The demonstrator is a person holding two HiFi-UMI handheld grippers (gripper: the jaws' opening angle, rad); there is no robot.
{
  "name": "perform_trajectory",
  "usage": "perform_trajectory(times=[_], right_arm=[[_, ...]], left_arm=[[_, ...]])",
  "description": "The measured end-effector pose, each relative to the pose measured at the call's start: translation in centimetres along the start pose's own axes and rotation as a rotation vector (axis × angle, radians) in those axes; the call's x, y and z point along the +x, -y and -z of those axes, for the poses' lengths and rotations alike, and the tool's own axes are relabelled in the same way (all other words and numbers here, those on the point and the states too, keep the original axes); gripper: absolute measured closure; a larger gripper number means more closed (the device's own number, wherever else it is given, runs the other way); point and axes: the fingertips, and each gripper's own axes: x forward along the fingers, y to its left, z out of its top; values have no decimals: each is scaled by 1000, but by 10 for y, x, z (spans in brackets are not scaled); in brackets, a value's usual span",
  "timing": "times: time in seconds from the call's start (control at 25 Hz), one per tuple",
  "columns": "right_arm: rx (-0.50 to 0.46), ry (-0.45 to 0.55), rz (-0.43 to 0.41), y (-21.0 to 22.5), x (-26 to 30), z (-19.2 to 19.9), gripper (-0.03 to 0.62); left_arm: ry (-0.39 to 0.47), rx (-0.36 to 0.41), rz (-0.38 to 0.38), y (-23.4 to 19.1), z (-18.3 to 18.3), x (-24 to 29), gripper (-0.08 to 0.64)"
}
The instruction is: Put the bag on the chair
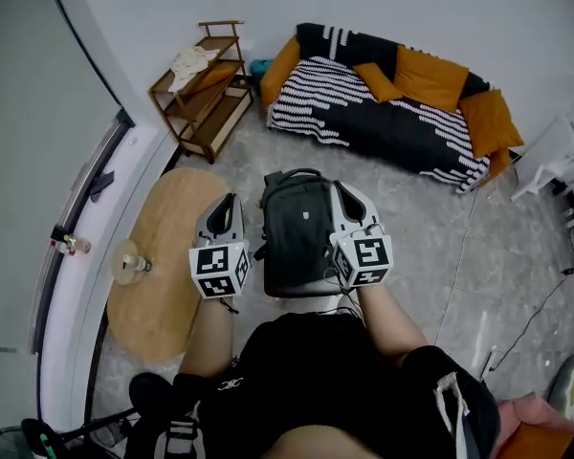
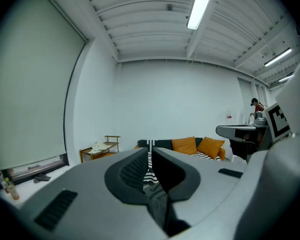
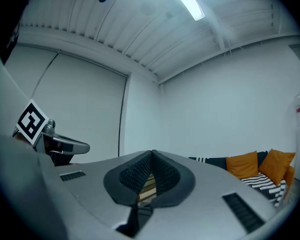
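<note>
Black fabric backpack (image 1: 295,232) is right in front of the person, above the grey floor (image 1: 440,228). The left tongs (image 1: 232,199) are at its 9 o'clock and the right tongs (image 1: 337,187) at 3 o'clock against its side, both pinched fully together. A black-and-white striped sofa (image 1: 364,113) sits at 1 o'clock

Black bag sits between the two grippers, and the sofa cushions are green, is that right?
Not quite. The cushions are orange, not green, as the head view shows. The black bag does sit between the left gripper and the right gripper.
</note>
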Motion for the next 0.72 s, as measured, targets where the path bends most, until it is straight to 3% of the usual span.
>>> perform_trajectory(times=[0.32,0.72], right_arm=[[38,6,66,-39,-44,4,580],[32,-4,124,-52,-83,7,580]], left_arm=[[-11,18,84,1,16,-42,522],[-6,18,159,18,26,-75,522]])
